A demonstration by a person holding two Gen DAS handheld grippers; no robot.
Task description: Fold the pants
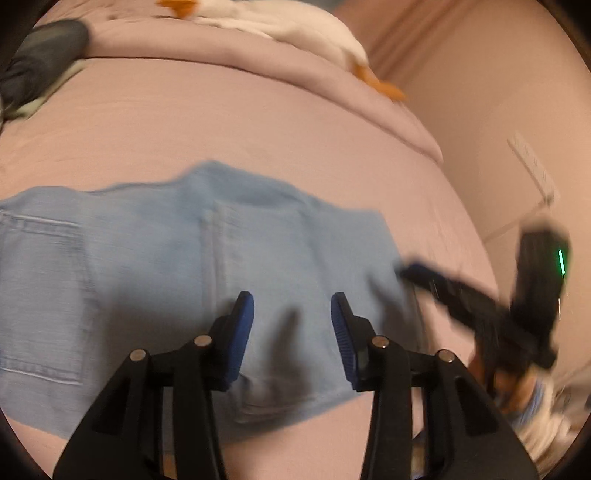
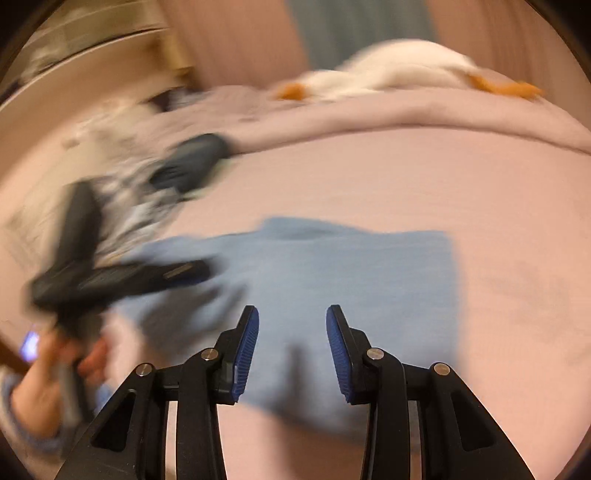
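1. I am looking down at the pants, light blue, lying folded into a compact block on the pink bed sheet; they are sitting flat, with a pocket seam showing on top.
2. I am holding the left gripper above the near part of the pants with its fingers apart and nothing between the pads.
3. I am holding the right gripper the same way: fingers apart, empty, hanging over the near edge of the fabric.
4. Both views are blurring, so I am judging edges poorly; if I am reaching for a corner now, I am risking pinching only the top layer and peeling the fold open.
5. The two grippers are working near each other, the right one showing blurred just beside the right edge of the pants in the left view, so a careless sweep is risking a knock or a dragged layer.
6. The sheet is soft and looks loose; closing too deep is risking grabbing sheet along with the pants.
7. The dark bundle of clothes and the white stuffed toy are lying well apart from the pants, so I am expecting no trouble there.
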